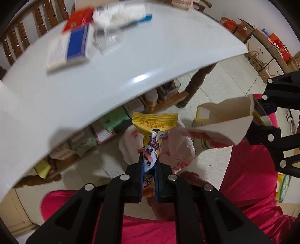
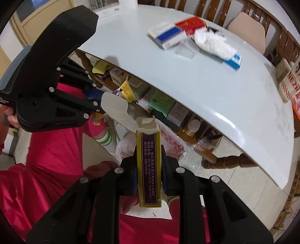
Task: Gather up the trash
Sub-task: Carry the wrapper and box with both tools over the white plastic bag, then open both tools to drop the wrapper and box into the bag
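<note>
Left wrist view: the left gripper (image 1: 149, 163) is clamped on a yellow snack wrapper (image 1: 152, 131), which sticks up from between the fingers, off the near edge of the pale worktop (image 1: 131, 62). Just behind the wrapper hangs a white plastic bag (image 1: 180, 148) with red print, over the tiled floor (image 1: 221, 90). At right, the right gripper (image 1: 262, 112) holds an opened carton (image 1: 230, 122), its torn white flaps spread toward the wrapper. On the far worktop lie a blue-and-white box (image 1: 75, 47), a red packet (image 1: 78, 18), crumpled tissue (image 1: 120, 15) and clear film (image 1: 103, 39), all blurred. Red clothing (image 1: 247, 172) of the person fills the near edge. Boxes (image 1: 262, 48) line the far wall.

Right wrist view: the right gripper (image 2: 149, 165) is clamped on the sides of the carton (image 2: 149, 165), a yellow box with a purple printed panel, its torn top pointing away. At left, the left gripper (image 2: 99, 107) is seen from the side, a hand (image 2: 9, 116) on its handle; whether its fingers are together cannot be told from here. The wrapper (image 2: 127, 90) shows beyond it, and a white flap (image 2: 116, 107) of the carton lies between. The bag (image 2: 168, 148) sits below the carton's top, under the worktop's (image 2: 206, 90) near edge. The blue-and-white box (image 2: 166, 35), red packet (image 2: 191, 24) and tissue (image 2: 211, 41) rest together on the far worktop, well apart from both grippers.
</note>
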A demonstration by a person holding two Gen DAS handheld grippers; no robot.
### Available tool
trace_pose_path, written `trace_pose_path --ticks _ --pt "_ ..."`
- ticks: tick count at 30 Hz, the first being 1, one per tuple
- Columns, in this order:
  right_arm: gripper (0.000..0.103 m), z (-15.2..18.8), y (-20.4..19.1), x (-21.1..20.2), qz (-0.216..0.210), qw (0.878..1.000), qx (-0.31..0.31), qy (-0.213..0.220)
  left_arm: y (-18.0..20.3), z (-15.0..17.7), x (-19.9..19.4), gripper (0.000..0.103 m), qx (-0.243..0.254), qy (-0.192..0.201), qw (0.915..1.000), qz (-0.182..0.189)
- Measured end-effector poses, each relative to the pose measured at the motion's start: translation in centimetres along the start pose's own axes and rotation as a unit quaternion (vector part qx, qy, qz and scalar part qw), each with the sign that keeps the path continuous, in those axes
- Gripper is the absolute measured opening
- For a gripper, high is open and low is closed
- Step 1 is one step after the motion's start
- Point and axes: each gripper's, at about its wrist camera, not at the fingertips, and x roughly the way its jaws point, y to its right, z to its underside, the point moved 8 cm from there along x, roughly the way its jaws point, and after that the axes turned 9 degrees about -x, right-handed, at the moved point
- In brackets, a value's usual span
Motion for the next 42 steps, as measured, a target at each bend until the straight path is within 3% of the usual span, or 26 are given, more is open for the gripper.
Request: trace_pose_path --ticks 9,16,22,29,42 --pt "0.020 1.8 0.7 5.2 0.002 1.000 0.024 -0.017 -0.7 1.2 7.7 0.010 -0.003 -0.057 0.9983 -0.011" --pt "0.020 4.0 1.7 11.1 -0.012 0.997 0.070 -0.040 -1.0 2.3 13.7 0.010 -0.042 -0.109 0.9928 0.027" --pt "0.020 5.6 2.5 15.3 -0.025 0.991 0.117 -0.057 -0.7 3.3 17.5 0.010 -0.064 -0.147 0.9865 0.032" --pt "0.020 6.3 2.5 18.5 -0.020 0.988 0.130 -0.078 -0.2 3.8 20.1 0.010 -0.074 -0.172 0.9812 0.048" --pt "0.020 7.1 3.1 22.0 -0.064 0.978 0.174 -0.099 -0.2 5.2 23.2 0.010 -0.077 -0.213 0.9733 0.041"
